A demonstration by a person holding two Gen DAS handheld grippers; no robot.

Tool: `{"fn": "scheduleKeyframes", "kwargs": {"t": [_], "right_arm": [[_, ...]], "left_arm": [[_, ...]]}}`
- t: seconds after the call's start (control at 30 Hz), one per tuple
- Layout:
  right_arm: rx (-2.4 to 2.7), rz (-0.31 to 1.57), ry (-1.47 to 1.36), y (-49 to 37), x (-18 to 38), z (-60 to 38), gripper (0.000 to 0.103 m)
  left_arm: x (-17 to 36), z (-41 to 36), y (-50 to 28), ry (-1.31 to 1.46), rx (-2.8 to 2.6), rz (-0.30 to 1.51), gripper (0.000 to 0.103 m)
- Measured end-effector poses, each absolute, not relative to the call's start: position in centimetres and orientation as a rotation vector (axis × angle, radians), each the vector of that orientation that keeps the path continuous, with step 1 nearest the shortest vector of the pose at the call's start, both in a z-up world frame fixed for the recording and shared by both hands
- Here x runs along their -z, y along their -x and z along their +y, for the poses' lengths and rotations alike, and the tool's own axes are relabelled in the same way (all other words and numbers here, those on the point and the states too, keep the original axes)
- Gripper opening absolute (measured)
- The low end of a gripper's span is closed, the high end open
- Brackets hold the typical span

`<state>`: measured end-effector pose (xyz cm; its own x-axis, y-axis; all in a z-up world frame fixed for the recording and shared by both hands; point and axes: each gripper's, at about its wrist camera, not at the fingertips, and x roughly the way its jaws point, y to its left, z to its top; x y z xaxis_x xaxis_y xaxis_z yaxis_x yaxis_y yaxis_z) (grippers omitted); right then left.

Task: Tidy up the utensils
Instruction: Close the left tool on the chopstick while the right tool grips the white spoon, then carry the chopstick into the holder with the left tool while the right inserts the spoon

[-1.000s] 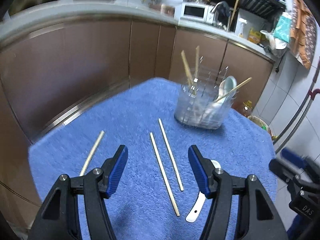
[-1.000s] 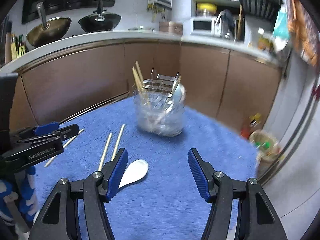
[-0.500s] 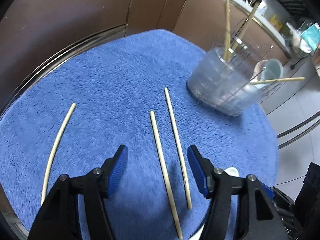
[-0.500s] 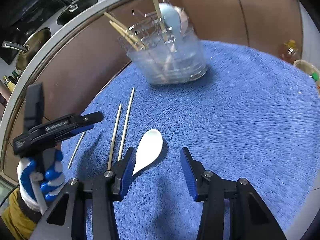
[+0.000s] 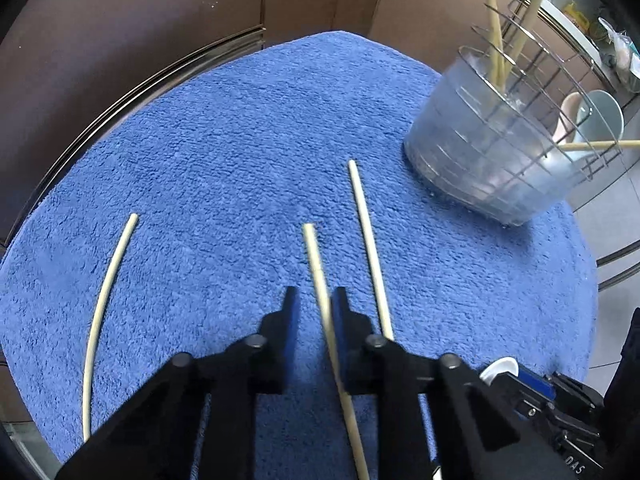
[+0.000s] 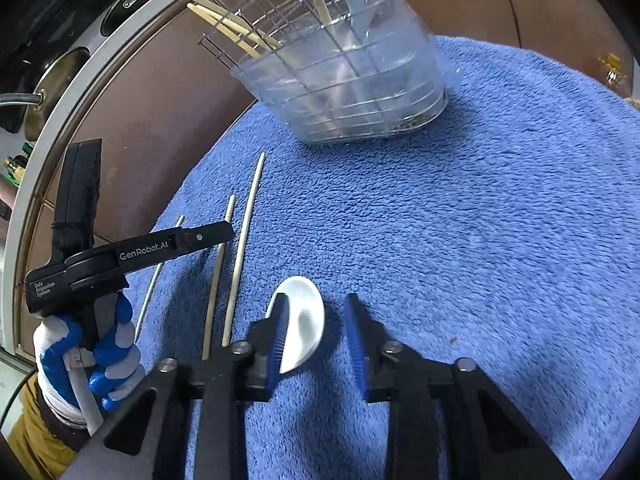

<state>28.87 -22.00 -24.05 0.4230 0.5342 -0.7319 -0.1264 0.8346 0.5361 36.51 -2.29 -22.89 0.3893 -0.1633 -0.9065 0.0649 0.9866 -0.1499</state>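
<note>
Three wooden chopsticks lie on the blue towel. My left gripper is low over the middle chopstick, its jaws nearly closed with the stick running between them against the right finger. A second chopstick lies just to its right, a third at the far left. My right gripper is open around the bowl of a white ceramic spoon lying on the towel. The clear utensil holder with a wire grid holds chopsticks and spoons; it also shows in the right wrist view.
Brown cabinet fronts curve behind the table. The towel's edge drops off at the left and right. In the right wrist view the left gripper and gloved hand are at the left, a counter with pans behind.
My left gripper has dropped to the towel and its jaws have closed in around the middle chopstick. My right gripper has moved down and forward so the white spoon sits between its fingers.
</note>
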Motion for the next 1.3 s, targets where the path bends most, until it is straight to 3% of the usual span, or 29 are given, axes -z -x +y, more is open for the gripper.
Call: {"fn": "scheduleKeyframes", "kwargs": {"t": [0.07,0.17,0.8,1.3], "right_arm": [[-0.432,1.057,-0.433,-29.0,24.1,-21.9,0.008],[-0.429,1.035,-0.422,-28.5,23.7,-22.0,0.006],[-0.294,0.766,-0.248,-17.8,13.8,-21.2,0.007],[-0.197,0.635,-0.146,-8.6,7.9,-18.9,0.006]], "left_arm": [[22.7,-2.1,-36.1,0.102,0.155,1.144,0.006],[21.7,-2.1,-34.8,0.104,0.18,1.083,0.005],[7.4,-2.7,-20.1,-0.006,0.202,0.549,0.004],[2.1,-1.3,-9.3,-0.044,0.243,0.33,0.004]]}}
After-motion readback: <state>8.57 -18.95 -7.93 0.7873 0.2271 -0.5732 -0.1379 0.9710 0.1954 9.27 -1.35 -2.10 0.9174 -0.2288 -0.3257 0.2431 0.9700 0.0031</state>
